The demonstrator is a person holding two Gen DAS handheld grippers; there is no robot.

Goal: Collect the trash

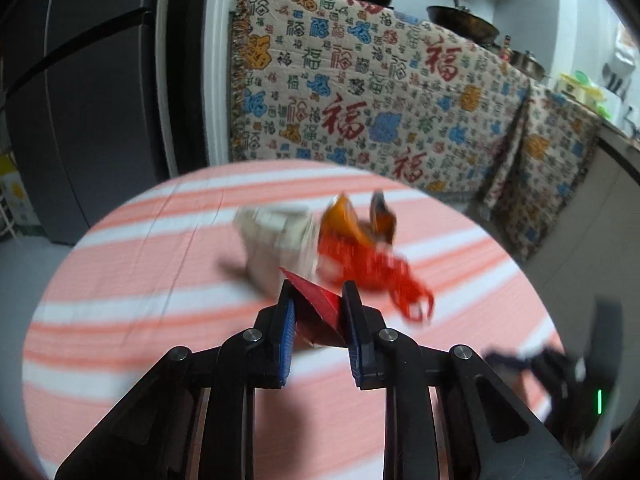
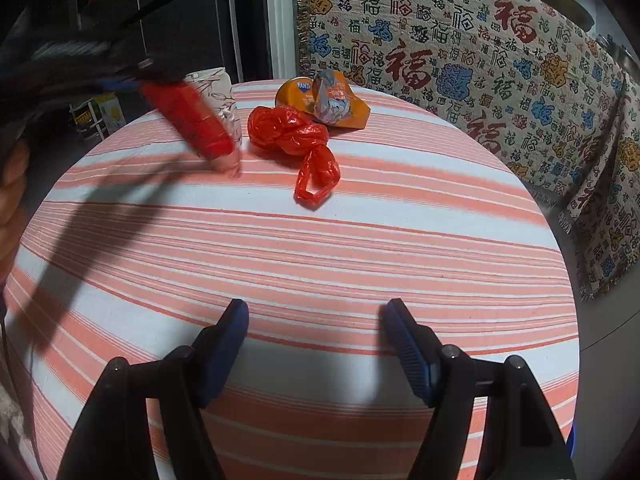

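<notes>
Centrally, at the lower middle of the left wrist view, a red wrapper (image 1: 320, 312) is being pinched between the blue pads of the left gripper (image 1: 318, 296), whose jaws are standing narrowly apart, closed on the folded foil. In the right wrist view the same red wrapper (image 2: 192, 122) is being shown at the upper left, blurred, held out from the left gripper (image 2: 124, 76) above the cloth, with part of a hand (image 2: 12, 196) being seen at the left edge.

Behind it, near the far edge of the round table, a knotted red plastic bag (image 2: 298, 144) is lying on the striped tablecloth (image 2: 320, 248); a crushed orange soda can (image 2: 324, 100) is lying just beyond and touching it. A pale patterned paper cup (image 2: 218, 92) is being partly hidden behind the wrapper, to the left of the bag.

At the bottom of the right wrist view, the right gripper (image 2: 316, 312) is being held with its jaws wide apart and nothing between them, over bare cloth and well apart from the litter.

In the upper right of both views, a patterned blanket (image 2: 460, 48) is hanging beyond the table.
</notes>
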